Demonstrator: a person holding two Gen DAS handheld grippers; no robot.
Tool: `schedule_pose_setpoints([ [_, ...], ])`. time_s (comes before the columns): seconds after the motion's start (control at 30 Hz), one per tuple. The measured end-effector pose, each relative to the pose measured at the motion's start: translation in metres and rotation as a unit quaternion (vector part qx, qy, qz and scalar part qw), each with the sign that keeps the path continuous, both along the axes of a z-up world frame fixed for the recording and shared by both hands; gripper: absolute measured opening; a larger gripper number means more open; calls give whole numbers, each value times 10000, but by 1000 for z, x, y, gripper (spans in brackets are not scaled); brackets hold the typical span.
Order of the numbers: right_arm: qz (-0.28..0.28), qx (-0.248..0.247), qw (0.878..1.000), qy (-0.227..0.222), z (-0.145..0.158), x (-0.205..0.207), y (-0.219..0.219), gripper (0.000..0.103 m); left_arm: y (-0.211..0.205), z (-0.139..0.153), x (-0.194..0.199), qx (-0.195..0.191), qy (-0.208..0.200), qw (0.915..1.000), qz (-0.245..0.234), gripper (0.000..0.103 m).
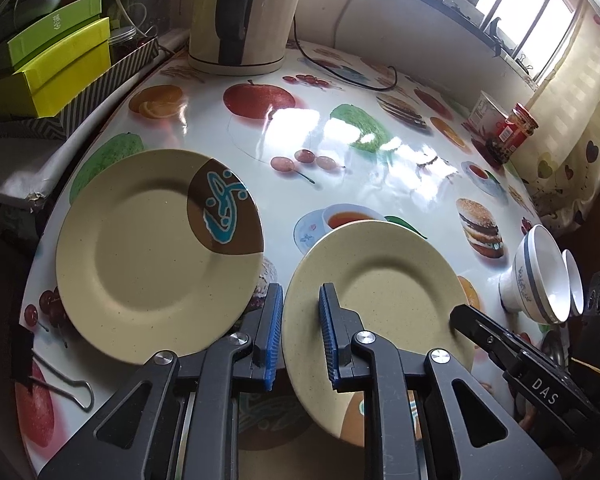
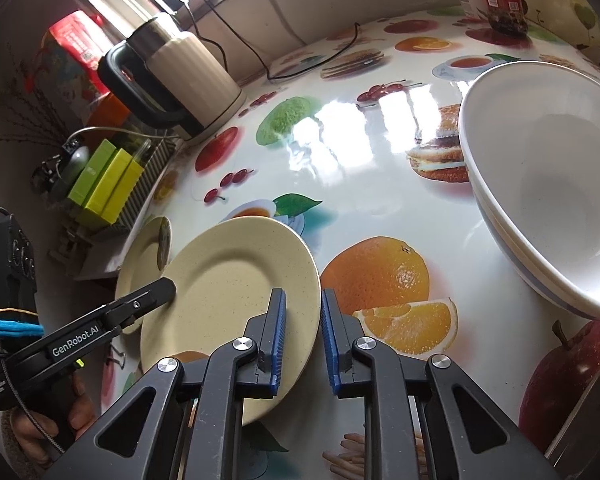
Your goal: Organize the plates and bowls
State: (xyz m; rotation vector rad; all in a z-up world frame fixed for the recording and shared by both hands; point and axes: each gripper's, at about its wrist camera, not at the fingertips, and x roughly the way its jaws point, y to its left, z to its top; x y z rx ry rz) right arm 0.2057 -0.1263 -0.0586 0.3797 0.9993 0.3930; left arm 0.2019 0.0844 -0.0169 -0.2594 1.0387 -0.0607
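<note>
Gripping opposite edges of plain beige plate (image 1: 384, 280): left gripper (image 1: 300, 336) clamped on its left rim, right gripper (image 2: 303, 338) on its right rim. Tilted above fruit-print tablecloth (image 1: 340, 140), beside patterned plate (image 1: 156, 248); stacked white bowls (image 2: 548, 184) nearby right.

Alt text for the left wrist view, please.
The left hand-held gripper pinches the near-left rim of a plain beige plate, and the right hand-held gripper meets its right rim. A second plate with a brown patch lies left on the fruit-print table.
</note>
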Motion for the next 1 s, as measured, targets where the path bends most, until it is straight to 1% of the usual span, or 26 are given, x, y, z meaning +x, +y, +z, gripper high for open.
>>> schedule_pose_setpoints([
  [0.13,-1,2,10000,-99,8,-3,-1,15,4,5,-6,-66,-44,10000,49,19],
  [0.33,80,-44,9997,-233,20,-12,2,15,12,8,-20,-200,-59,9996,167,19],
  [0.47,167,-59,9995,-263,25,-20,6,15,16,10,-34,-144,-105,9996,230,19],
  [0.6,289,-126,9990,-317,29,-29,14,15,24,10,-49,-175,-119,9992,326,19],
  [1.0,647,-226,9972,-313,23,-56,35,14,42,1,-86,-183,-51,9980,606,19],
])
